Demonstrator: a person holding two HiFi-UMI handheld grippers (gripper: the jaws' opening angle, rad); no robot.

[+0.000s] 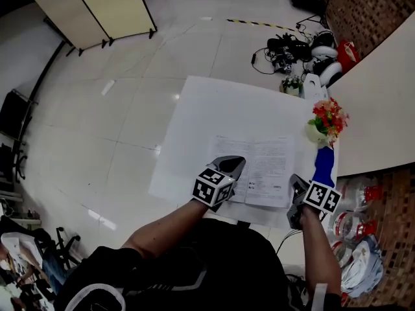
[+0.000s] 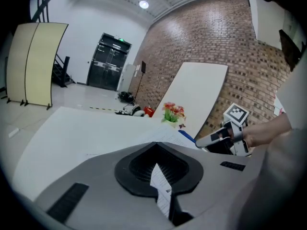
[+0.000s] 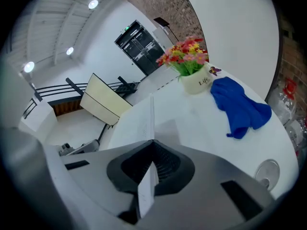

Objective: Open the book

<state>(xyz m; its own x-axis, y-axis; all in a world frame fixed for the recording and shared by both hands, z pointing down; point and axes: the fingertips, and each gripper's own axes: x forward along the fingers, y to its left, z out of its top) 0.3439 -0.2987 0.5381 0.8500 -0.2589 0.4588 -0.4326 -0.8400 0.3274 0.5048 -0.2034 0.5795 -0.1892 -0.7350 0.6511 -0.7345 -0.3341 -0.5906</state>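
Note:
The book point(image 1: 259, 168) lies spread open on the white table point(image 1: 214, 109), its printed pages facing up. My left gripper point(image 1: 231, 164) is at the book's near left edge, shut on a thin white page point(image 2: 162, 188) that shows between its pads. At the near right edge my right gripper point(image 1: 296, 185) is shut on another page point(image 3: 149, 128), which stands edge-on and runs forward from the jaws. In the left gripper view the right gripper point(image 2: 217, 139) shows at the right, held by a hand.
A pot of red and yellow flowers point(image 1: 327, 120) stands at the table's right edge, a blue cloth point(image 1: 323, 164) just nearer. A small round disc point(image 3: 266, 169) lies by the right gripper. A white curved board point(image 1: 382, 96), floor cables point(image 1: 295, 49) and a folding screen point(image 1: 97, 8) surround the table.

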